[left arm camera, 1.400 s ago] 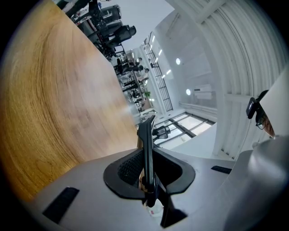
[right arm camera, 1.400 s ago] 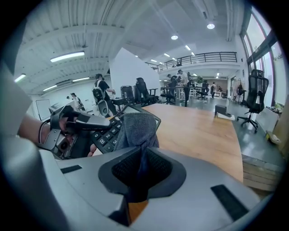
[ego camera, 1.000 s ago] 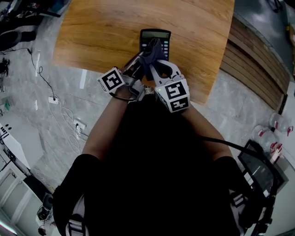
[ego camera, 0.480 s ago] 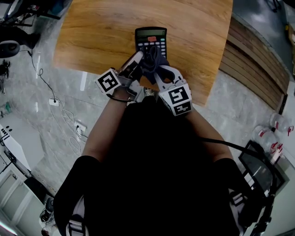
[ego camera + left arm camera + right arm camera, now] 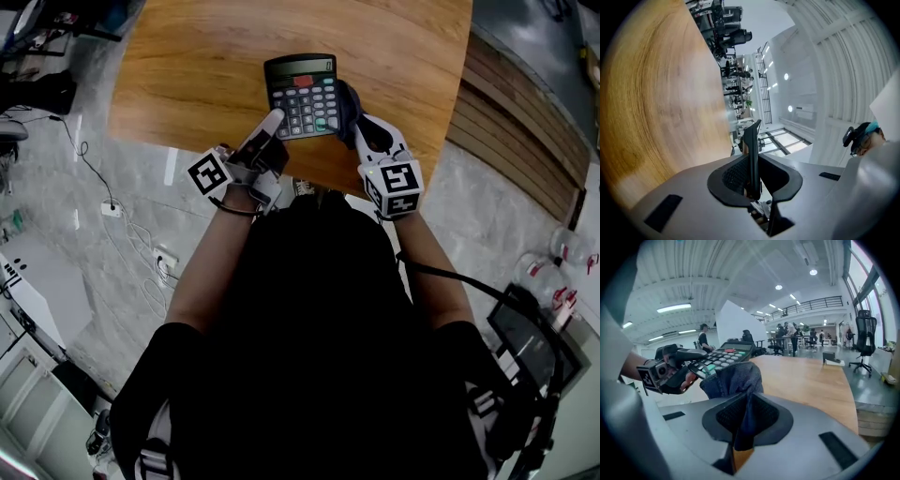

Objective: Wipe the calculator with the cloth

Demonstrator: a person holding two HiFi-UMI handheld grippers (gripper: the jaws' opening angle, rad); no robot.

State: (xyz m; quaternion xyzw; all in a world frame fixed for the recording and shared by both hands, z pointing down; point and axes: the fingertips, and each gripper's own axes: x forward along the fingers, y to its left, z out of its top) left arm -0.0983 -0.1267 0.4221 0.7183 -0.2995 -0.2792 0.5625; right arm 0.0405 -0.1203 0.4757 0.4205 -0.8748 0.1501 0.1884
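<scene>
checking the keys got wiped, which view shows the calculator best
The head view: the calculator faces the camera, display and most keys visible. The right gripper view sees it obliquely, partly behind the cloth. The left gripper view shows only its thin edge.

cloth (image 5: 348, 105) slid right, calculator (image 5: 302, 94) keys uncovered

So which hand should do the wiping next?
The right. The right gripper is shut on the cloth, which sits at the calculator's right edge. The left gripper is busy: it clamps the calculator by its edge and has no cloth.
</scene>
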